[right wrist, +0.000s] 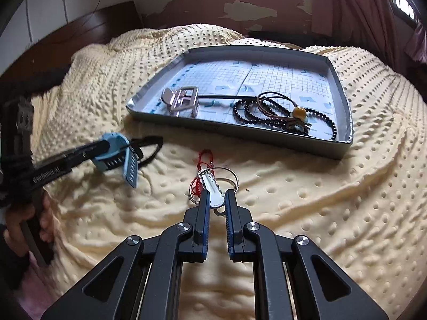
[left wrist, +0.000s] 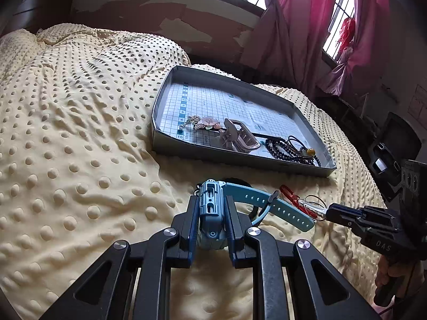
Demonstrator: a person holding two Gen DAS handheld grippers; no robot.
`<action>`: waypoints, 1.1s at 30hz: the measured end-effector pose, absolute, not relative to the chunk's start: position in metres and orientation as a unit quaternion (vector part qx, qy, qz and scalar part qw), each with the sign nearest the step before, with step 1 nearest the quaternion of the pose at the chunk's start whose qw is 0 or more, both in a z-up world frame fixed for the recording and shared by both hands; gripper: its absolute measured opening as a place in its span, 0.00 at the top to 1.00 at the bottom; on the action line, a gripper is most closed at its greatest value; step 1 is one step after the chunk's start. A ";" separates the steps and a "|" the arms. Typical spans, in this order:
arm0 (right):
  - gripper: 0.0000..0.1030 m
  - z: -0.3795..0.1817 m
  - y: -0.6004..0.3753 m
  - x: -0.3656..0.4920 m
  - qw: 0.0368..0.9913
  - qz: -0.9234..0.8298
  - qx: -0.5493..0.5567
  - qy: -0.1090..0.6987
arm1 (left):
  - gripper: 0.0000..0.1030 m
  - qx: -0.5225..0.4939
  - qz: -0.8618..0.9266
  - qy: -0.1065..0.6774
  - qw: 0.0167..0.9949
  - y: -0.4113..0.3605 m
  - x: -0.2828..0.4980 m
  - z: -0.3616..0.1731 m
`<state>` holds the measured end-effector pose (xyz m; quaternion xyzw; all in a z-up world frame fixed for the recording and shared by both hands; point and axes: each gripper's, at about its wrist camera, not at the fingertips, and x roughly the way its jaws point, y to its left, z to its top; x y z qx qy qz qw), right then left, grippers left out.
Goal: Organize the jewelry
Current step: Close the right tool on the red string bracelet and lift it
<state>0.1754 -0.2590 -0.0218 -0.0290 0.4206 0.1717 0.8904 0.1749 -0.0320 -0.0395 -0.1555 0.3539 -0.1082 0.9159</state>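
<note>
A cream dotted blanket covered the bed, a dark wooden headboard stood at the far left, and — far right — pink curtains hung by a barred window.

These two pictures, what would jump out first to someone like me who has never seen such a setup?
Probably the two black tools over the bumpy yellow blanket: the left tool clamps a light blue watch, and the right tool closes around a silver key on rings with a red cord. Beyond them lies a shallow grey tray holding a hair clip and black beads.
</note>
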 end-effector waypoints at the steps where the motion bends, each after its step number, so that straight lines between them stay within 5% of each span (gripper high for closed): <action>1: 0.90 -0.022 -0.258 0.175 0.891 0.174 -0.029 0.419 | 0.83 -0.157 -0.110 0.354 0.916 -0.032 0.174 -0.039; 29: 0.80 -0.047 -0.250 0.216 0.863 0.212 0.075 0.453 | 0.83 -0.166 -0.111 0.361 0.911 -0.029 0.173 -0.042; 33: 0.95 -0.051 -0.247 0.211 0.855 0.224 0.093 0.459 | 0.83 -0.166 -0.112 0.362 0.911 -0.030 0.173 -0.042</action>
